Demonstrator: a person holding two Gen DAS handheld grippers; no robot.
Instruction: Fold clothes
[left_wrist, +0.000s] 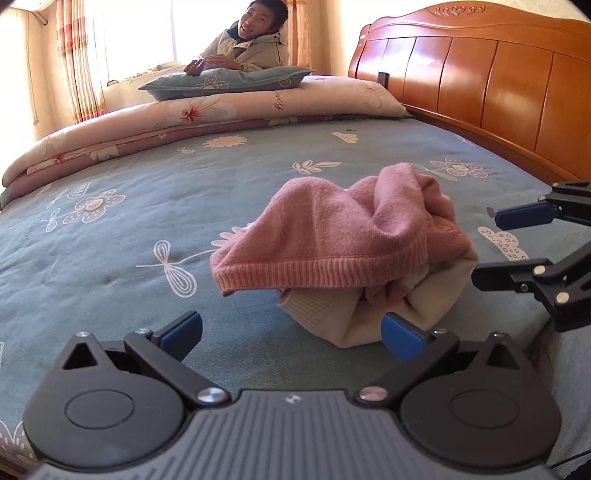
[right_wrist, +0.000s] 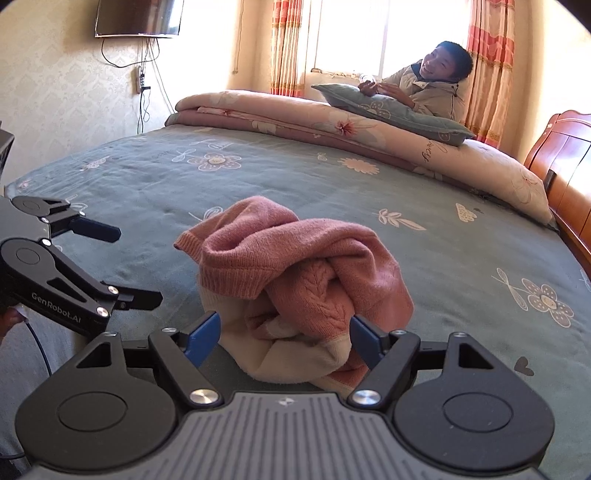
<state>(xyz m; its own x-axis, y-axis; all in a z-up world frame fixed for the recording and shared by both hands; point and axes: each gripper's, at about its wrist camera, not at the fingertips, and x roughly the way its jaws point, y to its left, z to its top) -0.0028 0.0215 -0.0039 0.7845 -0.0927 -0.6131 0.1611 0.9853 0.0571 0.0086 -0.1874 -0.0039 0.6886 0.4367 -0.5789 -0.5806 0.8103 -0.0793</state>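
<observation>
The left gripper (left_wrist: 291, 334), black with blue pads, is spread wide and empty. At its 1 o'clock a pink knit sweater (left_wrist: 354, 229) with ribbed hem and cream lining lies crumpled in a soft mound on the bed (left_wrist: 147, 192), whose grey-blue sheet bears flower prints. The right gripper (right_wrist: 284, 338) gapes wide, the mound at its 12 o'clock.

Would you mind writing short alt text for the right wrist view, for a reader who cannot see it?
A crumpled pink and cream sweater lies on a blue-green floral bedsheet, just ahead of the open right gripper. The left gripper, also open, reaches in from the left. At the far side, a person leans on a pillow atop a folded quilt by the window.
</observation>
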